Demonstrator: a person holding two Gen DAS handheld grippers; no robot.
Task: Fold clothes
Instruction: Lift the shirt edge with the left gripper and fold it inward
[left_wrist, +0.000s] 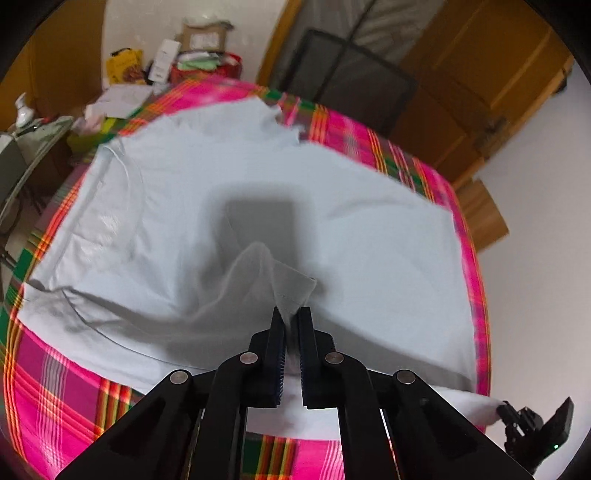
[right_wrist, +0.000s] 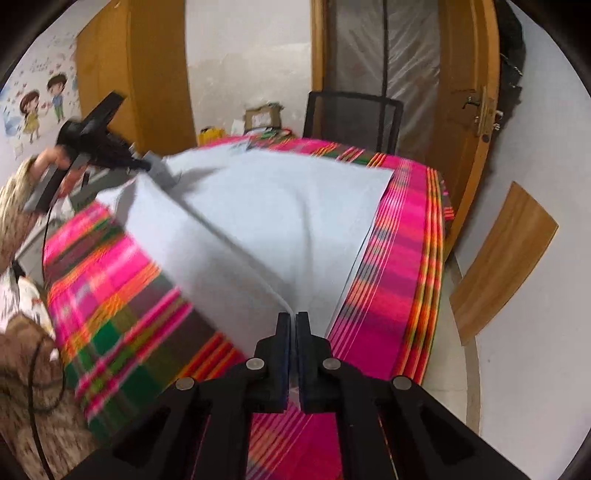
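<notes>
Both grippers, left gripper (left_wrist: 291, 314) and right gripper (right_wrist: 293, 317), pinch the near hem of the pale shirt (left_wrist: 258, 192); garment body lies ahead across the desk (left_wrist: 55, 387), probably fold away.

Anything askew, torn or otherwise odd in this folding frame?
Nothing looks damaged or spilled. The white shirt lies spread on the pink plaid cloth, with one edge pinched up in the left gripper and another in the right gripper. Clutter past the far end stays off the shirt.
</notes>
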